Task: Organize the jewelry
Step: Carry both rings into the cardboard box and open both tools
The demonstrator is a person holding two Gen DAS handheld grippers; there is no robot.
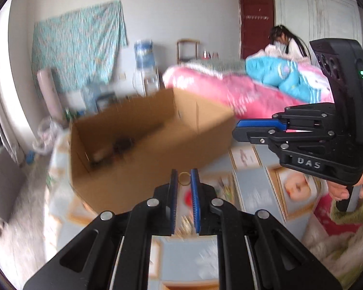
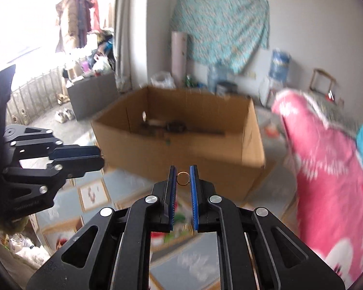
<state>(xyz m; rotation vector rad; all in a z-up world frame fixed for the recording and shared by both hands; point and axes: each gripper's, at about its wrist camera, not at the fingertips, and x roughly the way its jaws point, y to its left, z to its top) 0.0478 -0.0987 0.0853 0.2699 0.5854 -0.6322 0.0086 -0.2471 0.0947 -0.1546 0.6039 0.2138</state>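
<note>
1. Left gripper point(image 1: 184, 178): black frame, blue pads, jaws drawn narrow and clamped on a small gold ring point(image 1: 184, 178), which stands upright between the fingertips. Seen from the right wrist, this gripper point(image 2: 101, 158) sits at the left edge, pointing right, jaws nearly together.

2. Right gripper point(image 2: 183, 177): same build, jaws narrow and pinching a second gold ring point(image 2: 183, 178) at the fingertips, ring face toward the camera. Seen from the left wrist, this gripper point(image 1: 234, 130) enters from the right edge, lying on its side; a hand point(image 1: 348, 188) with a green knitted cuff grips its handle.

3. Cardboard box point(image 1: 142, 145): open-topped, large, standing on the patterned floor mat point(image 1: 251, 186) just beyond both grippers. Small dark items lie on its bottom near the far wall point(image 2: 171, 126); too blurred to identify.

4. Pink quilt point(image 2: 326, 159): bunched at the right of the box, touching or overlapping its right corner; a blue quilt point(image 1: 278, 75) lies on top of it.

5. Teal patterned cloth point(image 1: 79, 46): hung on the back wall.

6. Water dispenser point(image 1: 144, 55): against the back wall, beside the cloth.

7. Person point(image 1: 282, 43): seated behind the quilts, near a dark red door point(image 1: 256, 21).

8. Both views are motion-blurred apart from the grippers.
</note>
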